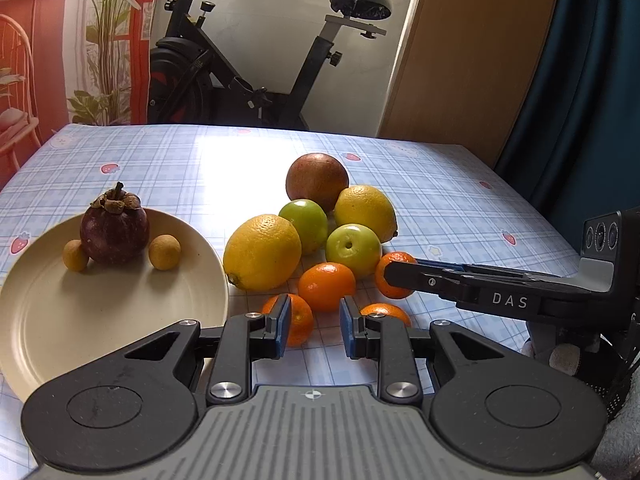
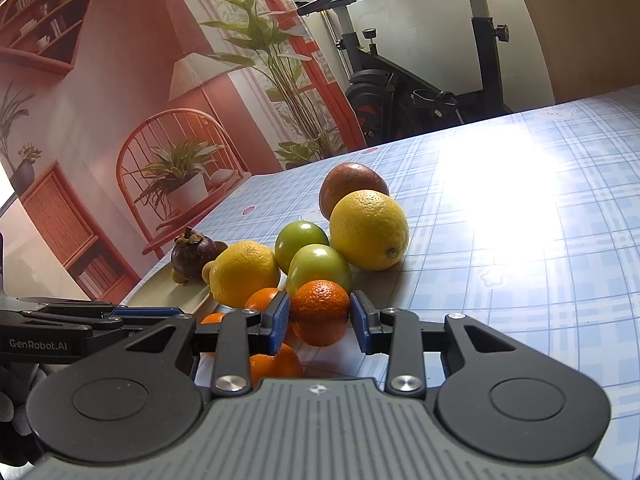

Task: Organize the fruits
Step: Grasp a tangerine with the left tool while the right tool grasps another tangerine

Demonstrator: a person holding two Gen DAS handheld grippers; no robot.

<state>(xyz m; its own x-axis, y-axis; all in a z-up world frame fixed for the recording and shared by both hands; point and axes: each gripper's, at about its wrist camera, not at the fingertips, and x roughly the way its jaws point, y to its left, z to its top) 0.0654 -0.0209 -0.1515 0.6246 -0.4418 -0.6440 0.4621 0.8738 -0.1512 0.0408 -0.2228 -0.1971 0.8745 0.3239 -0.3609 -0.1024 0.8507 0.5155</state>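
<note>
A cream plate (image 1: 100, 320) at the left holds a dark mangosteen (image 1: 114, 228) and two small longans (image 1: 164, 252). Beside it lies a pile: two lemons (image 1: 262, 252), two green fruits (image 1: 352, 250), a reddish round fruit (image 1: 317, 180) and several tangerines (image 1: 326, 286). My left gripper (image 1: 313, 326) is open and empty, just short of the nearest tangerines. My right gripper (image 2: 320, 318) has its pads on both sides of one tangerine (image 2: 319, 312) at the pile's right end; it also shows in the left wrist view (image 1: 390, 274).
The table (image 1: 460, 208) has a blue plaid cloth with bright glare in the middle. An exercise bike (image 1: 248, 52) stands behind the far edge. A wooden panel and dark curtain (image 1: 580, 80) are at the right. The left gripper body shows in the right wrist view (image 2: 60, 332).
</note>
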